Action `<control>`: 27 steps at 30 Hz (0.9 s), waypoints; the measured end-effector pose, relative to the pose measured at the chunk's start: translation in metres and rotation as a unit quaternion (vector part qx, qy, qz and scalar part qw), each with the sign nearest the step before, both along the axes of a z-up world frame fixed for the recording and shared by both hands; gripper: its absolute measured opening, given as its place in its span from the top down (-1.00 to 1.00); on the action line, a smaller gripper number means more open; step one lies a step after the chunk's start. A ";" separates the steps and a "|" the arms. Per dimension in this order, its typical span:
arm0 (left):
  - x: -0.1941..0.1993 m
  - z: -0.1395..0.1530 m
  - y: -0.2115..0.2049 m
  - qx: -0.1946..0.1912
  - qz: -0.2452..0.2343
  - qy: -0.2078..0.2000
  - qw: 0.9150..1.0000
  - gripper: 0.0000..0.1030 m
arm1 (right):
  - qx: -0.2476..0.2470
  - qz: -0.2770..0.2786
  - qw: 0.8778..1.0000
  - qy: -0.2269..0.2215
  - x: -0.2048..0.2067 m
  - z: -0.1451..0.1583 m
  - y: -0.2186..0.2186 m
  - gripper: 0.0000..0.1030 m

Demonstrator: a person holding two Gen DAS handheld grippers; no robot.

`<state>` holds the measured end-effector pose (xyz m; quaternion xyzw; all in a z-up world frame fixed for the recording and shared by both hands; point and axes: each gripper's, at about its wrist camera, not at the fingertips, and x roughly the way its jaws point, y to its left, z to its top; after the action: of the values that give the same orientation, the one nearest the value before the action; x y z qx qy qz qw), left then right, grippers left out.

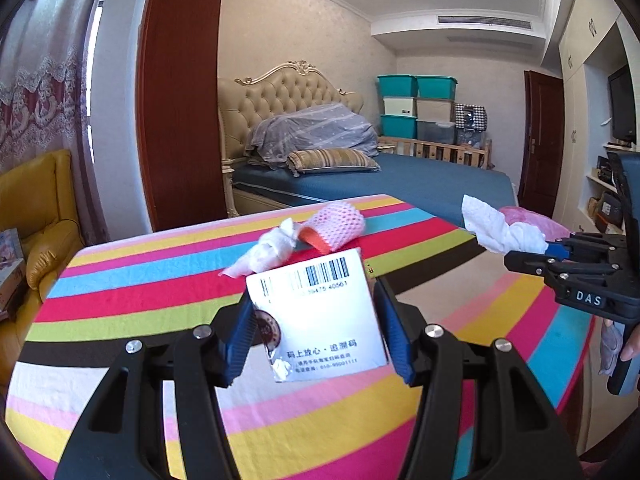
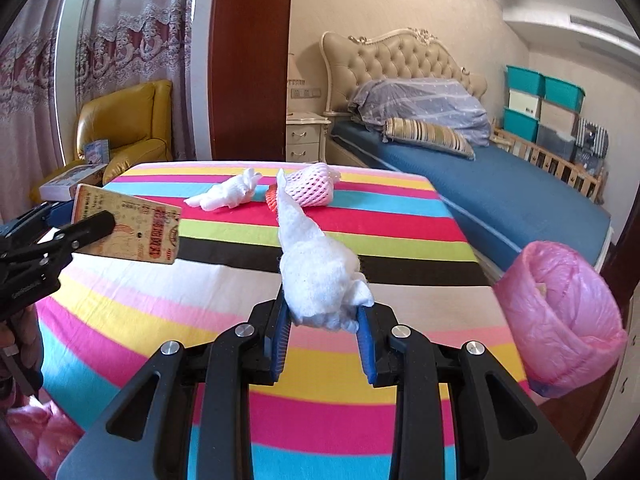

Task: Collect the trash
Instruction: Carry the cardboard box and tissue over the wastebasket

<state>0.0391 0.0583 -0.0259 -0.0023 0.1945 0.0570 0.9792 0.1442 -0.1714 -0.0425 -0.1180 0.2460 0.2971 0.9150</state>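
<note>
My left fingers point(image 1: 316, 334) are closed on a small carton point(image 1: 320, 312), lifted above the striped worktop point(image 1: 140, 280). My right fingers point(image 2: 324, 344) pinch a crumpled tissue point(image 2: 316, 276). Another tissue point(image 2: 228, 194) and a pink foam net point(image 2: 310, 186) lie on the worktop's far part.

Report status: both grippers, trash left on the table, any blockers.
Left gripper shut on small carton. Right gripper shut on crumpled tissue. Second tissue and pink foam net lie on striped table. Nothing blocking.
</note>
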 end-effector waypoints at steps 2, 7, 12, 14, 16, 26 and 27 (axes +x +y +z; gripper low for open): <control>-0.001 0.000 -0.006 0.002 -0.006 -0.004 1.000 -0.07 | 0.003 -0.002 1.000 -0.002 -0.006 0.001 -0.008 0.43; 0.003 -0.001 -0.020 -0.003 -0.020 -0.001 1.000 -0.07 | 0.018 -0.016 1.000 -0.001 -0.013 0.004 -0.033 0.43; 0.004 -0.004 -0.031 0.005 -0.031 -0.001 1.000 -0.07 | 0.031 -0.026 0.999 0.000 -0.009 0.006 -0.048 0.43; 0.007 -0.003 -0.036 0.009 -0.036 -0.002 0.999 -0.07 | 0.038 -0.030 0.999 0.001 -0.008 0.007 -0.056 0.43; 0.009 -0.002 -0.042 0.014 -0.041 -0.004 0.999 -0.07 | 0.044 -0.034 0.998 0.002 -0.008 0.006 -0.063 0.43; 0.026 0.006 -0.093 0.043 -0.092 -0.018 0.995 -0.07 | 0.061 -0.077 0.995 -0.013 -0.007 0.013 -0.104 0.43; 0.028 0.007 -0.098 0.043 -0.096 -0.018 0.994 -0.07 | 0.063 -0.081 0.995 -0.014 -0.005 0.015 -0.106 0.43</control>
<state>0.0672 -0.0393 -0.0193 0.0577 0.1732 -0.0291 0.9828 0.1390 -0.2773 -0.0278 -0.0442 0.2230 0.2355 0.9449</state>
